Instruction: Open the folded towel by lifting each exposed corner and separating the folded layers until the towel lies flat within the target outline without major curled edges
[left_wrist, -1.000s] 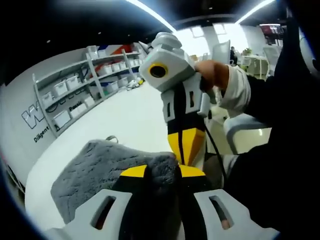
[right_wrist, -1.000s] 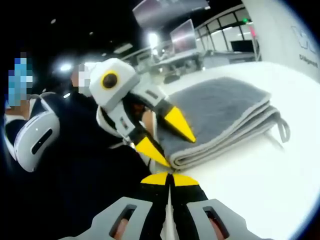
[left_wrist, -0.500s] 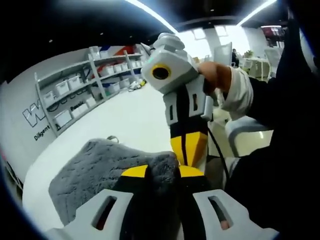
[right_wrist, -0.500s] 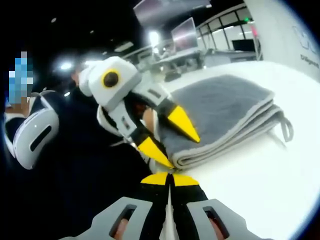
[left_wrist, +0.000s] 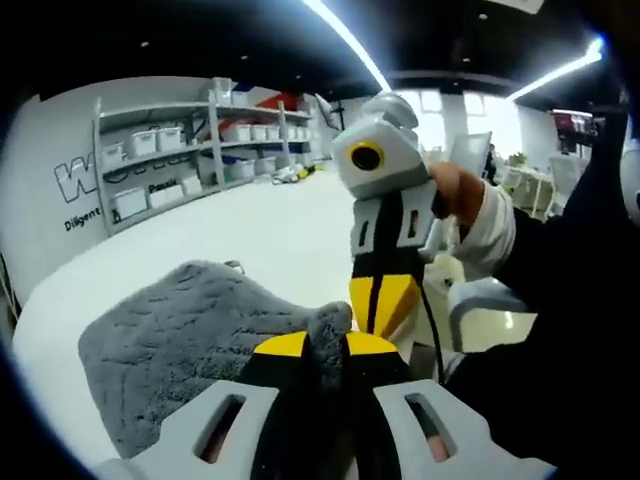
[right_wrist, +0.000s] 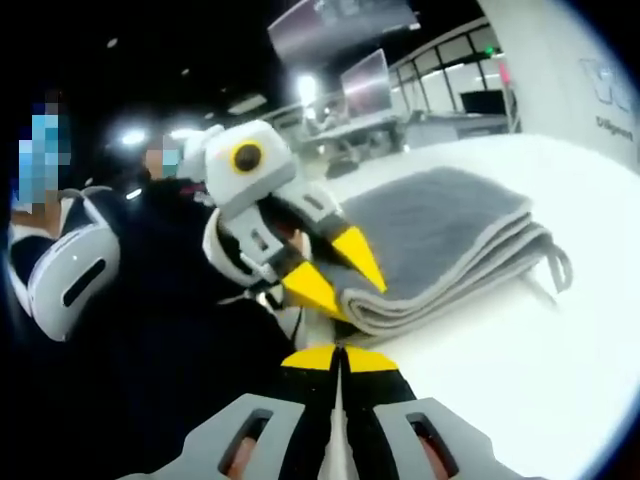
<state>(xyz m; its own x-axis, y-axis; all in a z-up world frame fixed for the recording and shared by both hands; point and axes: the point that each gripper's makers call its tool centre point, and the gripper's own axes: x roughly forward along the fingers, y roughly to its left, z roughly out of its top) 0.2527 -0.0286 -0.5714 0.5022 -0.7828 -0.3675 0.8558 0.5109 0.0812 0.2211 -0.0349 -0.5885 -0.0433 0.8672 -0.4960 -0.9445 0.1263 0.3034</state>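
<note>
A folded grey towel (left_wrist: 180, 335) lies on the white table (left_wrist: 270, 225). My left gripper (left_wrist: 326, 346) is shut on the towel's near corner, and the grey pile bulges up between its yellow tips. In the right gripper view the same towel (right_wrist: 440, 225) shows stacked layers and a hanging loop (right_wrist: 556, 268) at its right end. There the left gripper (right_wrist: 335, 272) clamps the towel's left corner, one yellow jaw above and one below. My right gripper (right_wrist: 340, 356) is shut with nothing in it, just in front of that corner. It (left_wrist: 383, 305) also hangs tip-down beside the corner.
Shelves with white bins (left_wrist: 165, 160) line the far wall. A person in dark clothing (right_wrist: 150, 320) stands close at the table's edge, a white sleeve (left_wrist: 495, 215) behind the right gripper. Bare table (right_wrist: 520, 390) spreads to the right of the towel. Desks with monitors (right_wrist: 365, 80) stand behind.
The left gripper's jaws have drawn closer together on the towel corner, and the corner now stands up between its tips. The left view has tilted. The right gripper stays shut.
</note>
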